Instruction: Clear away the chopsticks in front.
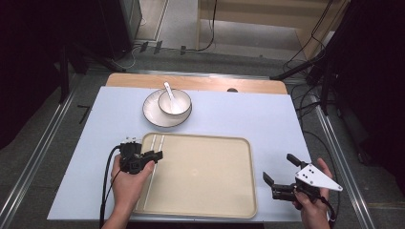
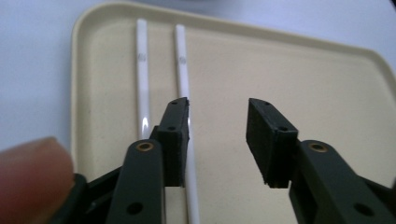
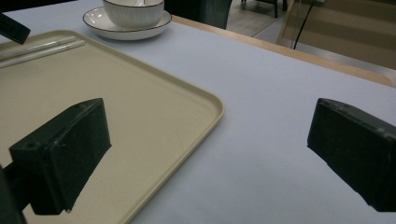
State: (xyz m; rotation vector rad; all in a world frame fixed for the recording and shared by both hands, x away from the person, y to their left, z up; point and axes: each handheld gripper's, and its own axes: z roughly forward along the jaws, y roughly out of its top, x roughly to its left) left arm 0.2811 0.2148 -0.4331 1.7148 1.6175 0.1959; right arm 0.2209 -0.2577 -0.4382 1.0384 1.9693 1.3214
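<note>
The left gripper (image 1: pixel 155 155) hovers over the left edge of the beige tray (image 1: pixel 205 210), held in the person's left hand (image 1: pixel 128 183). In the left gripper view its fingers (image 2: pixel 173 135) stand parted with nothing between the pads; the left finger sits just beside, perhaps touching, the right one of the two white chopsticks (image 2: pixel 184 70). The chopsticks lie side by side along the tray's left edge, parallel to it, running from its far corner toward the near side. The tray rests on the near middle of the counter (image 1: pixel 267 114), which is covered in pale blue. Beyond the tray, near the far edge, a white bowl (image 1: pixel 175 104) sits on a saucer (image 1: pixel 152 112) with a white spoon (image 1: pixel 169 91) leaning in it. At the near right corner the right gripper (image 1: pixel 278 168) is held above bare counter just off the tray's right edge, its fingers (image 3: pixel 65 154) wide apart and empty
</note>
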